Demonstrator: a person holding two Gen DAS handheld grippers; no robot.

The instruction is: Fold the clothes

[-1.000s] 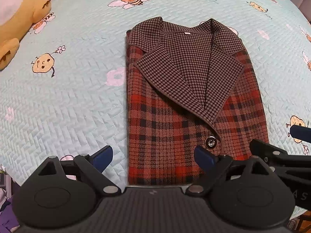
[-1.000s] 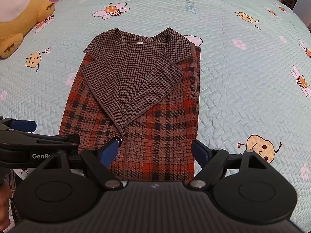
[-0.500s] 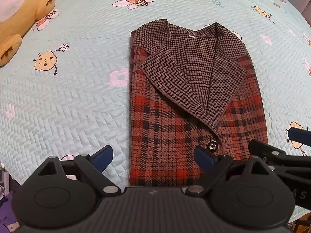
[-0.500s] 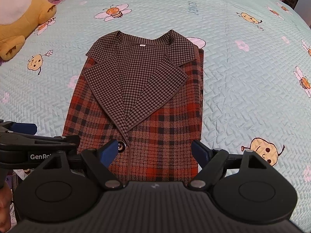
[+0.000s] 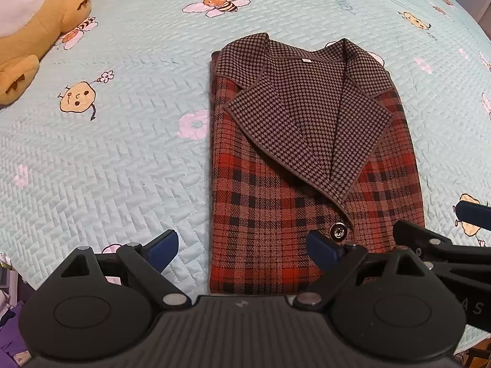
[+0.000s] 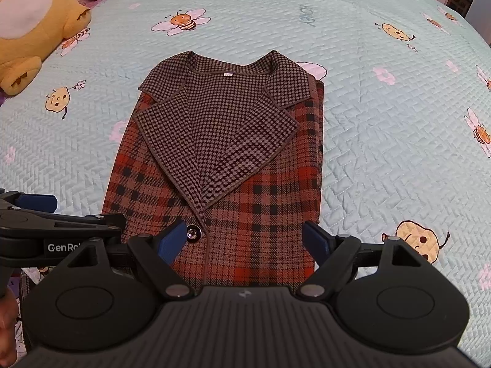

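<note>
Jacket (image 5: 307, 184): plaid knit lying on the bed (image 5: 122, 168) as a tidy rectangle, sleeves out of sight, houndstooth lapels on top, hem nearest me.
My fingers: both pairs spread apart and empty; left gripper (image 5: 242, 247) over the hem's left corner, right gripper (image 6: 245, 239) over its right half.
Handling: I judge it soft, thick, fairly weighty, not slippery; it should hold a crease.
Hold: the two hem corners.
Edges: long sides straight.
Room: open quilt all round; plush toy (image 6: 33, 30) well apart.
</note>
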